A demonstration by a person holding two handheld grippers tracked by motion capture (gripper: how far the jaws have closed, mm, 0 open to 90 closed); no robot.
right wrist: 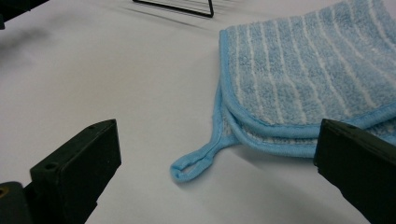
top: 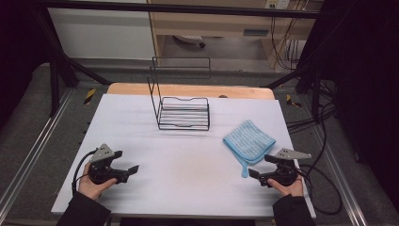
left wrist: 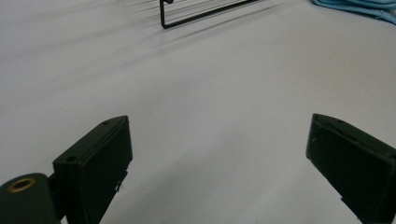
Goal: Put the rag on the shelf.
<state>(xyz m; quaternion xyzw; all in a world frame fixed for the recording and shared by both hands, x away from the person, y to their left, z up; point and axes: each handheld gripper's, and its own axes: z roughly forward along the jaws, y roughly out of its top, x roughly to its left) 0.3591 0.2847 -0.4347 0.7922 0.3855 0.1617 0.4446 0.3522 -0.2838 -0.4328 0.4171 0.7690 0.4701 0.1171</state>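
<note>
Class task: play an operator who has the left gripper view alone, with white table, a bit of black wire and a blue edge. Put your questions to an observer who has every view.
Operator: What is the blue edge?
Observer: A folded blue striped cloth with a hanging loop at one corner.
Operator: And the wire?
Observer: A black wire rack with a tall back, at the table's far middle.
Operator: Where is the other gripper?
Observer: The right gripper sits just near of the cloth, jaws open, the loop lying ahead between them, untouched.
</note>
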